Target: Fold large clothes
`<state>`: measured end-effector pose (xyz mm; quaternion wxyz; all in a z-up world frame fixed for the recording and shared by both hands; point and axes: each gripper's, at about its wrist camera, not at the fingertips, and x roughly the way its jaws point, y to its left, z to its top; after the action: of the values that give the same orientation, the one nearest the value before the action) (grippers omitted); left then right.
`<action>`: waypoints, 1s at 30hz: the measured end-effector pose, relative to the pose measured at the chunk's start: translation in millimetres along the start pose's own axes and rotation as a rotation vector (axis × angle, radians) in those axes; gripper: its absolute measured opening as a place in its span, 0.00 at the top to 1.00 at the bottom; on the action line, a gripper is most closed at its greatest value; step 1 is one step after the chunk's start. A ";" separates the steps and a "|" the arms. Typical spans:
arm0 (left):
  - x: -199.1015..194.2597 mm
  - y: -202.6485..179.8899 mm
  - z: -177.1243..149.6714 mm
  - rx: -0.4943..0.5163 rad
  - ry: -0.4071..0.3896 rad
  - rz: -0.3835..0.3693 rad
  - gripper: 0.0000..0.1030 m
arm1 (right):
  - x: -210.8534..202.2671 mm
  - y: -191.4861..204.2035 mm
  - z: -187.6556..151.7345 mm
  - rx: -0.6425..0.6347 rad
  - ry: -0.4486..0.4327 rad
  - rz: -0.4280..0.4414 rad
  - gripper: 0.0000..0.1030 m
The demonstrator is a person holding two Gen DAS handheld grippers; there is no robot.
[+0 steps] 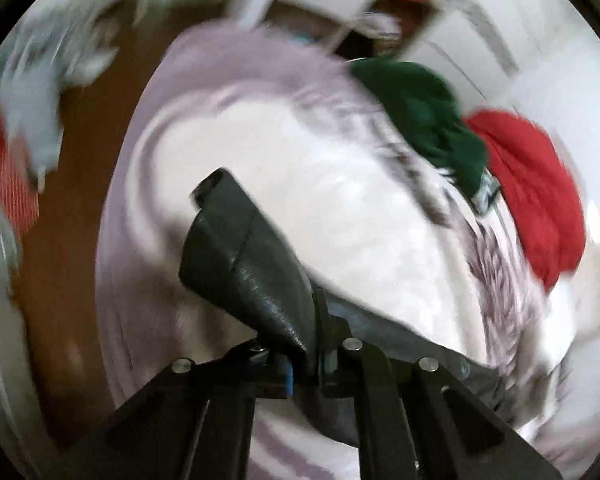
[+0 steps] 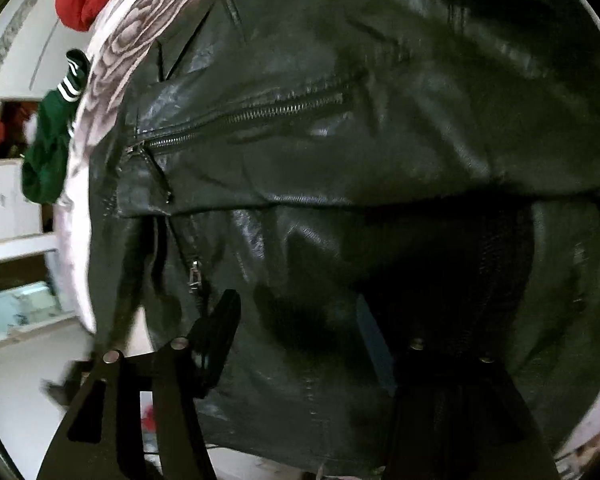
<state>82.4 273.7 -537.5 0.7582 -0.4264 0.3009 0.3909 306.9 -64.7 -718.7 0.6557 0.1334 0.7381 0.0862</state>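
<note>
Over the bed, the left claw clamps a black leather jacket flap mid-fold, while the right claw hangs apart above it, likely needing a hem grip next.

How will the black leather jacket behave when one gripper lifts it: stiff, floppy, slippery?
The black leather jacket probably bends in thick folds rather than hanging limp: the piece clamped in the left gripper stands up by itself. Its glossy surface may be slippery. It looks rather heavy.

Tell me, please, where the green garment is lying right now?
In the left wrist view the green garment lies upper right on the bedspread, touching the red garment; the right wrist view shows it hanging over the bed's edge.
</note>
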 end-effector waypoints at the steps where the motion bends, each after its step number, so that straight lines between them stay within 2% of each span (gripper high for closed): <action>1: -10.4 -22.5 4.4 0.081 -0.032 0.002 0.96 | -6.1 1.2 0.9 -0.017 -0.026 -0.046 0.27; 4: -35.2 -89.6 8.8 0.305 -0.090 -0.026 0.96 | -26.7 1.7 5.3 -0.060 -0.097 -0.167 0.26; 6: -47.7 -146.3 1.9 0.457 -0.098 -0.067 0.96 | -40.1 -5.4 10.7 -0.055 -0.132 -0.176 0.26; 7: -49.5 -184.1 -4.3 0.532 -0.089 -0.111 0.97 | -46.1 -11.7 13.6 -0.040 -0.140 -0.170 0.26; 9: -55.6 -229.8 -28.6 0.630 -0.054 -0.180 0.97 | -58.0 -29.0 18.0 0.005 -0.155 -0.141 0.26; 12: -58.5 -309.7 -88.6 0.767 0.032 -0.313 0.97 | -78.3 -67.8 23.1 0.093 -0.177 -0.112 0.26; 14: -56.5 -362.0 -141.3 0.855 0.114 -0.394 0.97 | -92.9 -101.3 22.8 0.155 -0.203 -0.104 0.26; 18: -39.9 -439.8 -268.6 1.045 0.301 -0.505 0.97 | -107.5 -164.0 10.5 0.265 -0.213 -0.097 0.26; 21: -19.4 -460.3 -336.5 1.159 0.400 -0.495 0.97 | -111.3 -213.3 2.6 0.337 -0.202 -0.085 0.26; 24: 1.0 -467.0 -389.7 1.276 0.504 -0.435 0.96 | -109.5 -245.7 -6.7 0.372 -0.185 -0.059 0.26; 26: 4.3 -460.8 -405.0 1.315 0.527 -0.403 0.95 | -108.3 -264.5 -12.1 0.394 -0.173 -0.020 0.26; 28: 7.1 -455.8 -402.5 1.311 0.558 -0.408 0.91 | -105.6 -279.4 -17.6 0.407 -0.170 0.044 0.26; 29: 6.8 -455.2 -398.3 1.307 0.568 -0.408 0.84 | -105.0 -283.2 -21.1 0.412 -0.168 0.068 0.26; 30: 5.4 -454.2 -392.8 1.304 0.579 -0.405 0.62 | -105.5 -287.9 -21.5 0.416 -0.168 0.096 0.26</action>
<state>422.6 -221.1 -533.7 0.8050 -0.0229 0.5753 -0.1428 272.4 -369.7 -703.3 0.6685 0.3074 0.6755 -0.0481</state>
